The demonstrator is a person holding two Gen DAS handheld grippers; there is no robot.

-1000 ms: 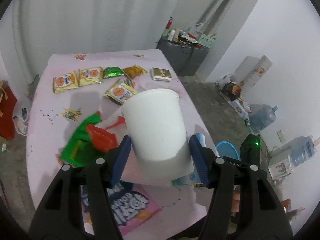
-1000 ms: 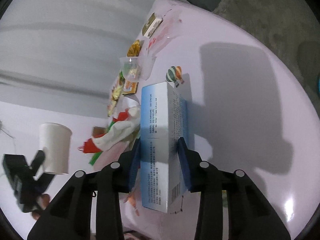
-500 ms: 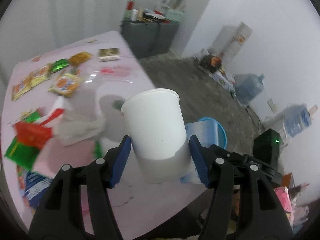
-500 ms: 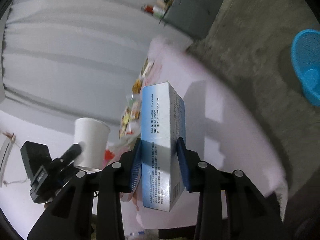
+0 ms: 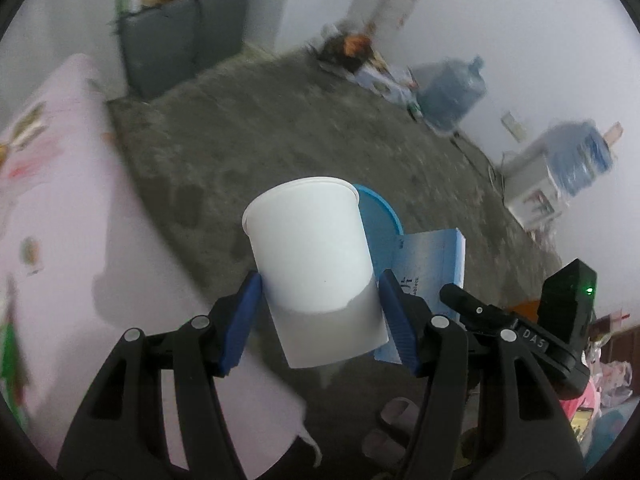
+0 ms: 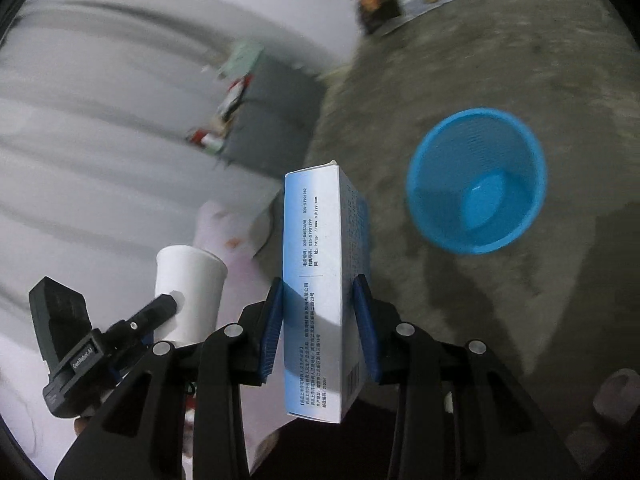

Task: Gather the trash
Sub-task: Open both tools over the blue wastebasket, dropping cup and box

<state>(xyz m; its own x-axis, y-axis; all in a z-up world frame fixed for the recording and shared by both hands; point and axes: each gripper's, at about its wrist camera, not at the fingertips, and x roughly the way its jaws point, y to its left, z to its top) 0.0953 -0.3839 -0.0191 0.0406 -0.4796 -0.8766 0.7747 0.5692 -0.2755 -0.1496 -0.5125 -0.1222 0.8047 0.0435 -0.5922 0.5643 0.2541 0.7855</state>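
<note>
1. Swinging off the tabletop (image 5: 52,208), both views have changed since a second ago: the snack wrappers that filled the left wrist view are gone to a blurred strip at 9 o'clock, and grey floor (image 5: 280,128) fills the middle.
2. The left tongs (image 5: 320,300) stay clenched on the white paper cup (image 5: 312,248), upright between the blue pads as before.
3. The blue bin (image 6: 476,180), absent from the right wrist view a second ago, now sits at 2 o'clock there, its mouth open.
4. The right tongs (image 6: 322,312) still grip the blue-and-white box (image 6: 320,280), standing on end.
5. In the left wrist view the cup hides most of the bin; only a rim arc shows at 1 o'clock of the cup.
6. Motion blur smears the water jugs (image 5: 452,92) and the grey cabinet (image 5: 180,36); the box's print is too small to read.
</note>
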